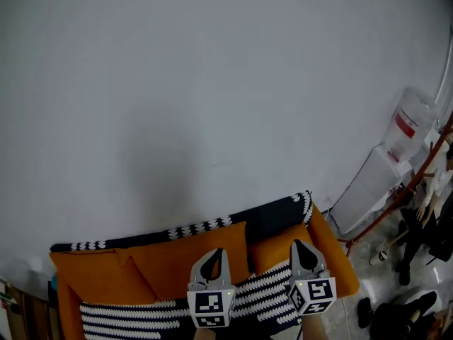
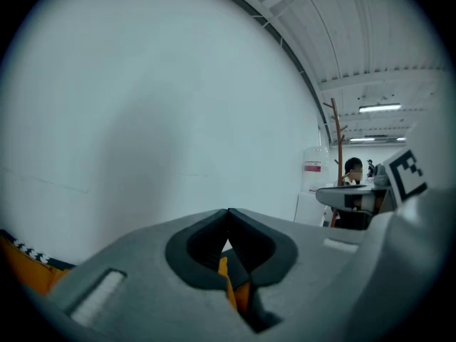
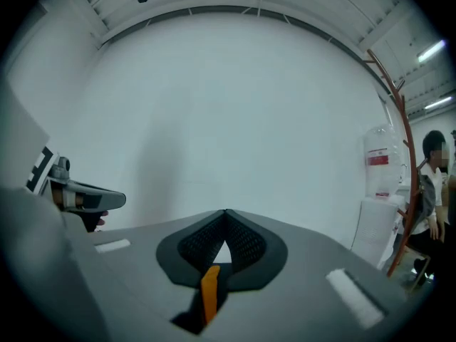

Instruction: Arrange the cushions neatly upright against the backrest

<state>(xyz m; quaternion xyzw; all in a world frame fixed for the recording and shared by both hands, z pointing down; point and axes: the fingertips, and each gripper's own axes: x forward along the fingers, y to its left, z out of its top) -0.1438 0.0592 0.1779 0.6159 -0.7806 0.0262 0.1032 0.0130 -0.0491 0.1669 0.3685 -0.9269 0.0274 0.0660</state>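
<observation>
- Your left gripper (image 1: pixel 214 252) and right gripper (image 1: pixel 300 245) are squeezed closed and hold nothing, in front of the backrest (image 1: pixel 272 217).
- The orange cushions (image 1: pixel 177 259) stand up against the backrest, so little looks left.

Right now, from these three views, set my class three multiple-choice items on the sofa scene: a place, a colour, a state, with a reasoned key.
1. Where is the water dispenser? A. right of the sofa B. on its seat C. left of it
2. What colour are the cushions at the backrest? A. green B. orange C. white
3. How are the left gripper and right gripper? A. wide open B. shut on a cushion C. shut, empty
Key: 1 A, the head view shows it there; 2 B, they are plainly orange; 3 C, each gripper view shows tips meeting on nothing.
</observation>
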